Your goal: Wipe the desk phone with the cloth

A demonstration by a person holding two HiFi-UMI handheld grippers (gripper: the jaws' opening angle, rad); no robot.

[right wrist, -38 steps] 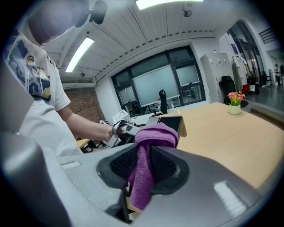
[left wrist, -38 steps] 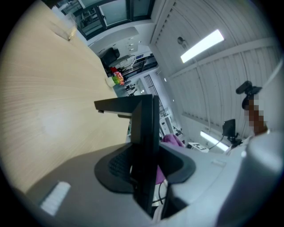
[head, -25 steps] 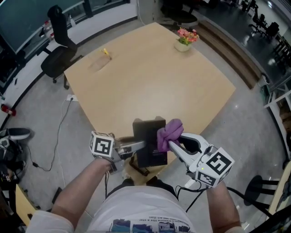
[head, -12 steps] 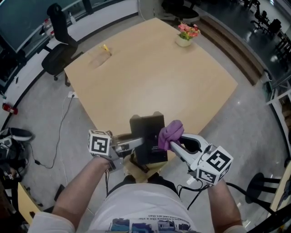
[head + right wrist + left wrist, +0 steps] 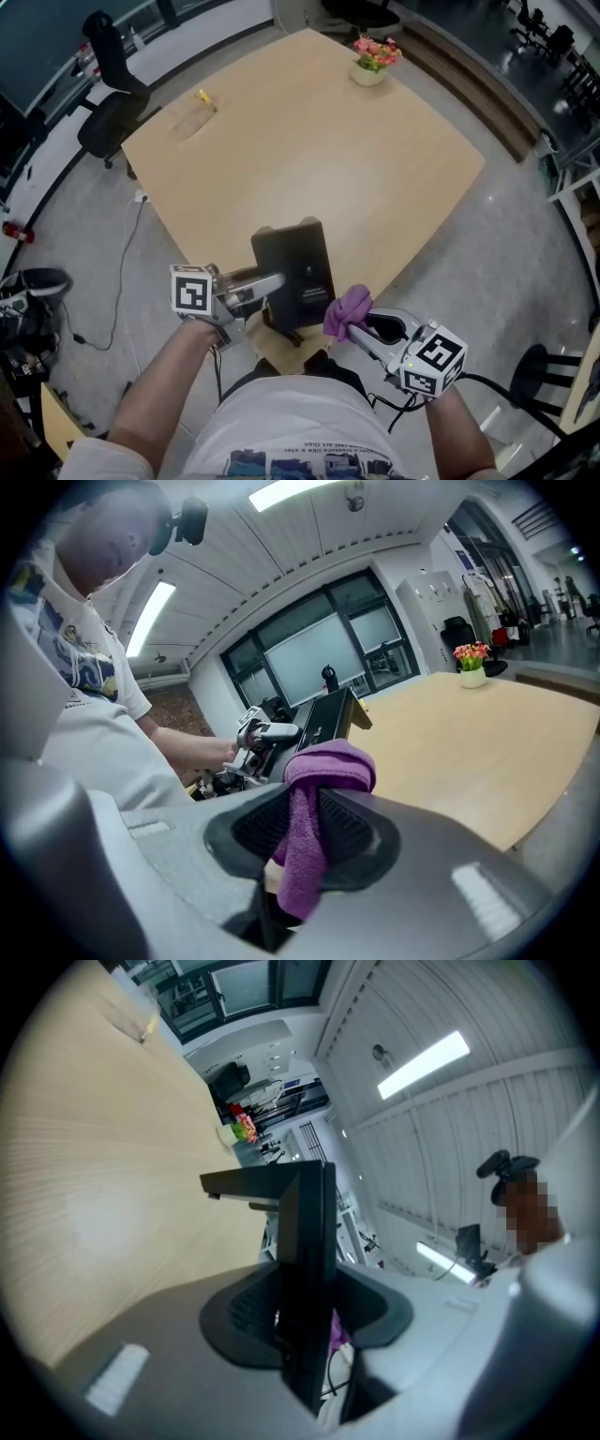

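Head view: left gripper [image 5: 273, 283] jaws pinch one desk phone [image 5: 298, 267]; right gripper [image 5: 351, 325] jaws pinch one purple cloth [image 5: 346, 309].

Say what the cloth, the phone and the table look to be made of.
Cloth: soft purple fabric, probably microfibre; it bunches and droops in folds. Phone: black plastic, mostly matte, judging by its hard flat panels. Table: pale wood or wood-look laminate, smooth, with faint straight grain.
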